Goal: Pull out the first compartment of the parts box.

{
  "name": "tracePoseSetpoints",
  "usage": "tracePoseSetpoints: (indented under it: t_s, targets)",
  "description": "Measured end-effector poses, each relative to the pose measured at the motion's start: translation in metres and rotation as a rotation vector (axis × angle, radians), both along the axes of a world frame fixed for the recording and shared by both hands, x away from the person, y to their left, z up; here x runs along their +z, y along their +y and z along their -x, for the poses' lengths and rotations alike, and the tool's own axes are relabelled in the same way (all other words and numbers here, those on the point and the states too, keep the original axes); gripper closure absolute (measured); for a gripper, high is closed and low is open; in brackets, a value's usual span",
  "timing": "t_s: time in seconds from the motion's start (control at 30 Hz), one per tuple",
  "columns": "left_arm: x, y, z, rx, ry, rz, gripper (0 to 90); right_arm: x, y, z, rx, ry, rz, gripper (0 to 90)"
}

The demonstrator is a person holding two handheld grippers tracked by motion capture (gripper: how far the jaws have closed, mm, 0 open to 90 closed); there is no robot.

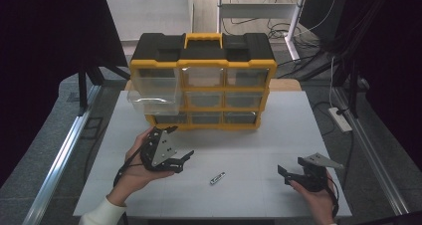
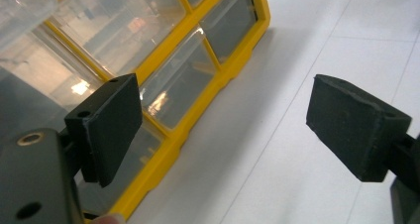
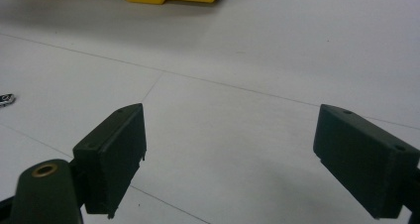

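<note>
Step judged: pick up small battery (image 1: 217,178) for open top-left drawer (image 1: 152,92) of yellow organizer (image 1: 203,80). Battery lies on surface (image 1: 259,145), between grippers, just right of left gripper (image 1: 183,161). Left gripper spread, empty; right gripper (image 1: 287,174) spread, empty. Next: jaws straddle battery, close.

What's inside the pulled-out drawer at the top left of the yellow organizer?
The pulled-out drawer is clear plastic and looks empty through its front and walls. Glare blurs its floor, so something tiny there could go unseen.

A white sleeve (image 1: 102,212) covers the left forearm. Each black gripper carries a grey three-cornered plate (image 1: 163,150) with screws and a trailing black cable (image 1: 124,168).
</note>
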State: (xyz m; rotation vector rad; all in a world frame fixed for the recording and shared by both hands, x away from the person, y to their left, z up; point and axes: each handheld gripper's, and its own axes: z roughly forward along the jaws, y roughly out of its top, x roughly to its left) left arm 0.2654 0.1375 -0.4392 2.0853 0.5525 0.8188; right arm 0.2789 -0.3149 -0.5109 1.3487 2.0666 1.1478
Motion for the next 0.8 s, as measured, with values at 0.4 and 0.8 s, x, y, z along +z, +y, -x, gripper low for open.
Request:
tracePoseSetpoints:
  t_s: [0.4, 0.8]
  targets:
    - [-0.007, 0.003, -0.006, -0.023, 0.135, 0.075, 14.5, -0.001, 0.000, -0.001, 0.008, 0.003, 0.006, 13.7]
    - [-0.012, -0.002, -0.008, -0.024, 0.170, 0.076, 14.6, -0.001, 0.001, -0.003, 0.021, 0.002, 0.010, 13.7]
